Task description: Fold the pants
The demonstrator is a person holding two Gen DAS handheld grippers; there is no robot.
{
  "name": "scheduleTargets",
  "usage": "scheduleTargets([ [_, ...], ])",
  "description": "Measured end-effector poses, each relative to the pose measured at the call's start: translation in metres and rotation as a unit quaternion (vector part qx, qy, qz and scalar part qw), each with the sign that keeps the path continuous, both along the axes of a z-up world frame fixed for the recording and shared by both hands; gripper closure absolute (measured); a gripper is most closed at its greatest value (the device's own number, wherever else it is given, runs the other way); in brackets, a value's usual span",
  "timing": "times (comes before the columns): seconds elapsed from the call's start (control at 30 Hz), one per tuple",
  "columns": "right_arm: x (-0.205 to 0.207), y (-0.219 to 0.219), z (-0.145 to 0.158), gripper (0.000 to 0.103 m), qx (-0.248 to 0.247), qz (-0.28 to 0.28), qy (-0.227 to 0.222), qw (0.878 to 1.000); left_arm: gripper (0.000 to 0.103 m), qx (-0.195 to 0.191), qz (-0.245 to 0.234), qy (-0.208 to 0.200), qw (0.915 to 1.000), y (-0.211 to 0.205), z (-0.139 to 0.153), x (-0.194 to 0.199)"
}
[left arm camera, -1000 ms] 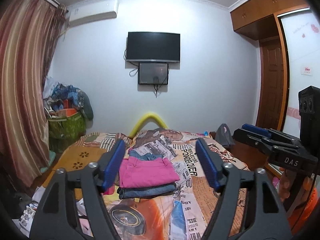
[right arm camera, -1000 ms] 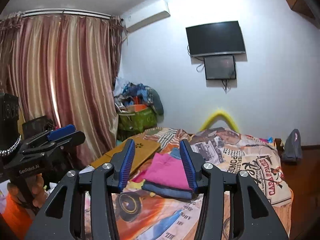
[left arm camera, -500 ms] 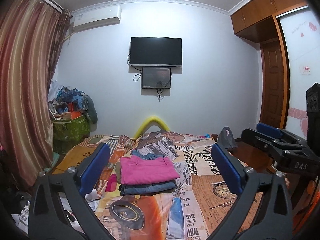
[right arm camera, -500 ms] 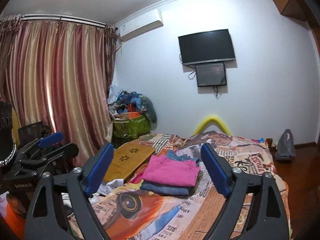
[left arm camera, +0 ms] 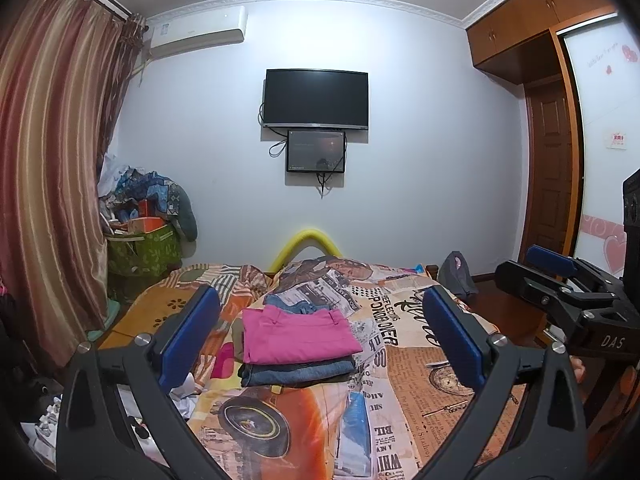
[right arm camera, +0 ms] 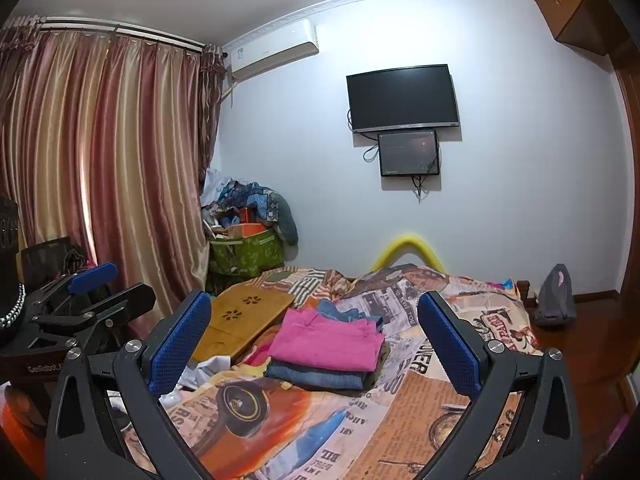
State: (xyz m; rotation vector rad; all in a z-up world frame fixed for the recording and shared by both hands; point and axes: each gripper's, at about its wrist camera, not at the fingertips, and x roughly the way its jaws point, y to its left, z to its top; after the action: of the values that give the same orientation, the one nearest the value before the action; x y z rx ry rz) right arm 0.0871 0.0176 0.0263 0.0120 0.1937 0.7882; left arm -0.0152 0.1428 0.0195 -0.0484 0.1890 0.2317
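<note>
Folded pink cotton pants [left arm camera: 299, 334] atop stacked blue denim jeans [left arm camera: 296, 373] on newspaper-print bed cover [left arm camera: 404, 364]. Left hand-held gripper [left arm camera: 320, 340] and right hand-held gripper [right arm camera: 316, 344] both spread wide, empty, raised above bed. Green fabric basket [right arm camera: 246, 254] in corner, heaped with what look like crumpled clothes.

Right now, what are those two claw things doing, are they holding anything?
Left gripper: open, holding nothing, raised above the bed.
Right gripper: open, holding nothing, also clear of the folded pink pants.
</note>
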Motion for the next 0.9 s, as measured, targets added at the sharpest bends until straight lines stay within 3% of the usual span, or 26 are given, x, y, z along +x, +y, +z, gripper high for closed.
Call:
scheduleTargets([
  [0.9, 0.003, -0.009, -0.002, 0.0, 0.007, -0.005, 0.015, 1.0, 0.0, -0.012, -0.013, 0.013, 0.9998, 0.005, -0.01, 0.011],
])
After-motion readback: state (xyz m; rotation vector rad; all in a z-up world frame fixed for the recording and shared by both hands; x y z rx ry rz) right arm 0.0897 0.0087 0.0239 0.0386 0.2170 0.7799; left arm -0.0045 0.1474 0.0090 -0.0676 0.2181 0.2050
